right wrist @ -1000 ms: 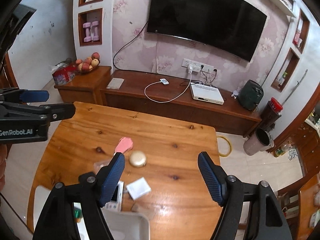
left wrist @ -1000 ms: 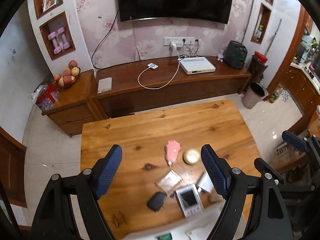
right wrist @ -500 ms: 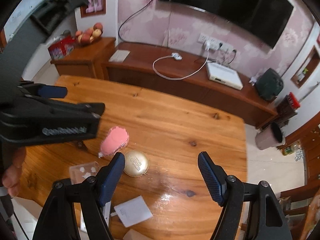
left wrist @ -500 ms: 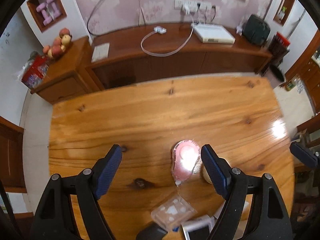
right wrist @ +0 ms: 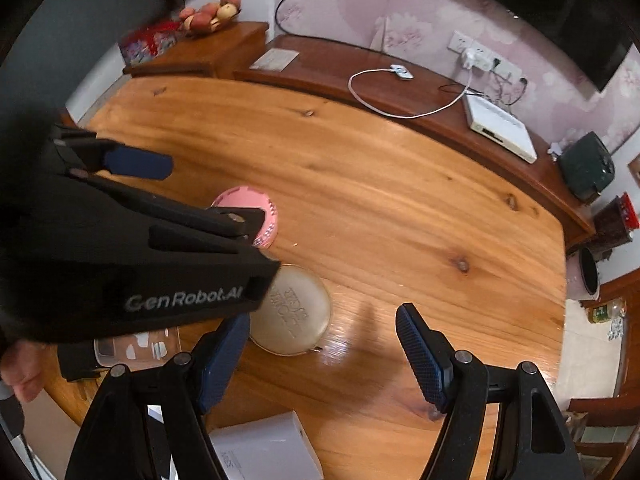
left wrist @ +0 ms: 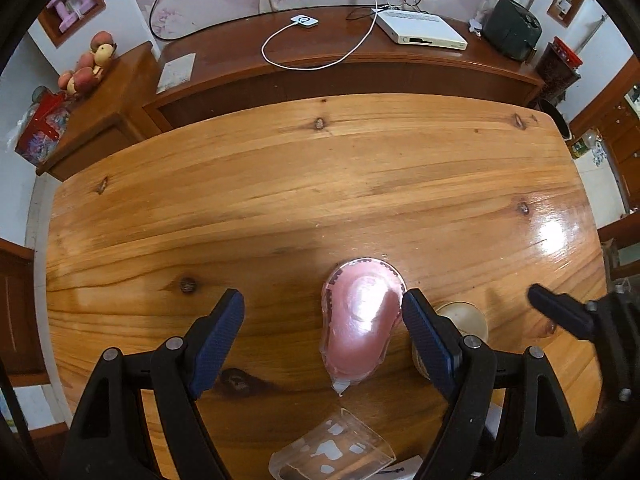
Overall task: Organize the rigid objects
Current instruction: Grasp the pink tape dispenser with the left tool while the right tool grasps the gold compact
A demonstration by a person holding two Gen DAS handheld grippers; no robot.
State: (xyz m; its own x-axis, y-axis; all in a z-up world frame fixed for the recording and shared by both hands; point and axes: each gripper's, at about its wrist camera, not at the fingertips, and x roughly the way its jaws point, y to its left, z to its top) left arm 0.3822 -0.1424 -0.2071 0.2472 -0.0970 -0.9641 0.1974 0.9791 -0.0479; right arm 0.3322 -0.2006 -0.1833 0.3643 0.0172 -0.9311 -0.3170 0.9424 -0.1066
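A pink, pear-shaped plastic object lies on the wooden table, inside the right half of my open left gripper, close to its right finger. It also shows in the right wrist view, half hidden by the left gripper's body. A round gold tin lies right of it, partly behind the left gripper's right finger. My right gripper is open, with the tin just past its left finger. A clear plastic box lies nearer me.
A white box lies at the table's near edge. Beyond the table stands a low wooden TV cabinet with a white set-top box and a cable. A side cabinet with fruit stands at the left.
Both grippers have moved forward and down toward the table. The pink object and the gold tin now sit much closer, the pink one between the left fingers. Both grippers stay open.
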